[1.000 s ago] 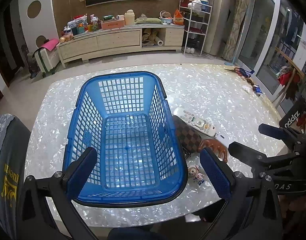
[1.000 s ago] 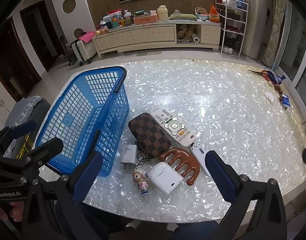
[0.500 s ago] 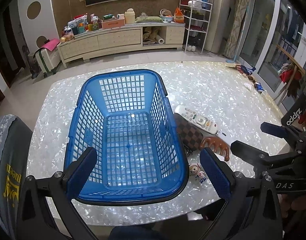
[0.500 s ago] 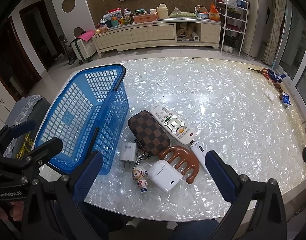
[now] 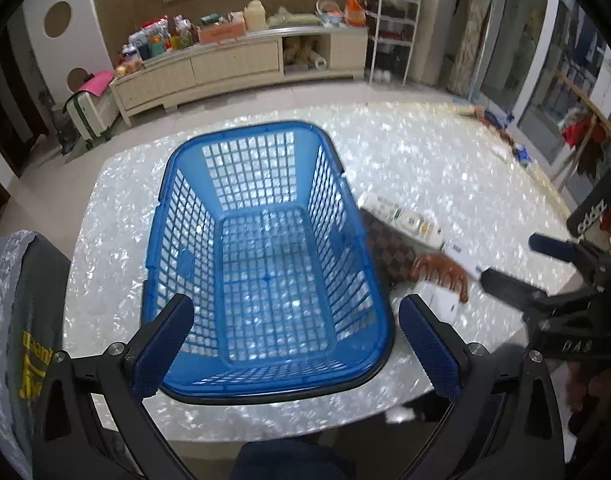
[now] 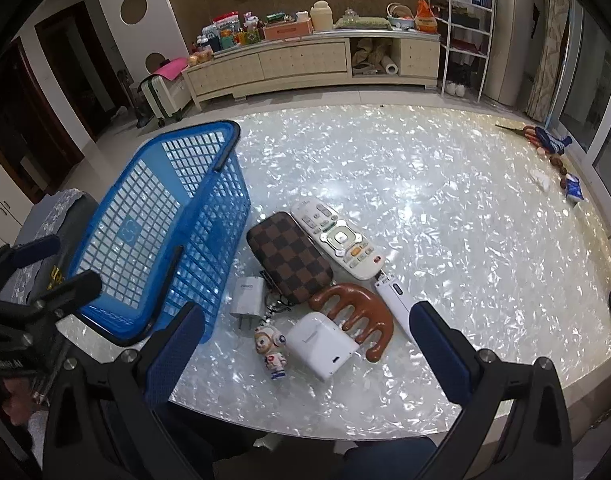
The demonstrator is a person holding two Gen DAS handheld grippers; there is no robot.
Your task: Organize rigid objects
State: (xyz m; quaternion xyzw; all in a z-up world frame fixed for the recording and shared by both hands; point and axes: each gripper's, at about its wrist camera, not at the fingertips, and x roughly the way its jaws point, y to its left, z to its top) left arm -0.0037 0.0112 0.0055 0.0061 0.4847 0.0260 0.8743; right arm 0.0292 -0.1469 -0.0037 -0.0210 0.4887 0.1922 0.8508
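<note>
i'm at the very start of sorting: the blue basket (image 5: 265, 264) sits on the pearly table (image 6: 445, 208) with nothing in it, and every item lies outside it. i'll take the basket as my landmark.

largest first: the checkered pouch (image 6: 289, 256) lies just beside the basket's right wall, and the white remote (image 6: 337, 242) lies along the pouch's far side, touching or nearly so. nearer me than the pouch are the brown wooden comb (image 6: 357, 312) and the white case (image 6: 321, 344), the comb's teeth overlapping the case's edge. a slim white stick (image 6: 393, 296) runs from the remote's near end past the comb. the white charger plug (image 6: 247, 298) stands closest to the basket's near right corner, and the little astronaut figure (image 6: 271, 350) lies just in front of it, on a chain that seems to lead to the pouch.

my right gripper (image 6: 305, 356) hangs above the case and figure, jaws spread wide, holding nothing. my left gripper (image 5: 293, 350) hovers over the basket's near rim, also wide apart and empty.

next i judge i should lower the right gripper onto one piece and lift it over the wall. the crowding is the trouble: comb on case, chain tying figure to pouch, so lifting one may drag another.
</note>
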